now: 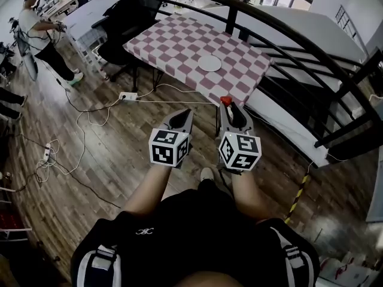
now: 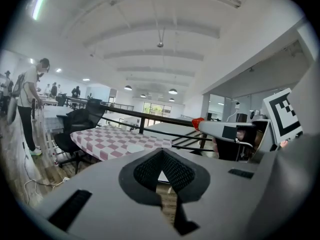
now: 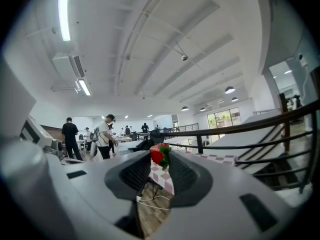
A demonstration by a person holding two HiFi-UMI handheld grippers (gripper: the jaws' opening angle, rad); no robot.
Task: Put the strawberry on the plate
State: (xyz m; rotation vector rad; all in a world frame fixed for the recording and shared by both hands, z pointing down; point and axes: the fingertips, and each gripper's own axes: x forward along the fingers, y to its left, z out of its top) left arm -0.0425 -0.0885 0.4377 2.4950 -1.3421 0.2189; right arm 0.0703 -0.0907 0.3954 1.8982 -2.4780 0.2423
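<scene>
The red strawberry (image 1: 225,101) with green leaves sits pinched at the tip of my right gripper (image 1: 226,105), which is shut on it. In the right gripper view the strawberry (image 3: 157,155) shows between the pads. My left gripper (image 1: 187,113) is held beside it, shut and empty, its tips meeting at a point (image 2: 162,152). The white plate (image 1: 210,63) lies on the red-and-white checked table (image 1: 179,40), well ahead of both grippers. The left gripper view shows the plate (image 2: 135,148) and the strawberry (image 2: 198,123) on the right gripper.
I stand on a wooden floor short of the table. A black railing (image 1: 287,34) and a staircase run along the right. A black office chair (image 1: 128,23) stands behind the table. Cables and a power strip (image 1: 127,95) lie on the floor. A person (image 1: 36,28) works at far left.
</scene>
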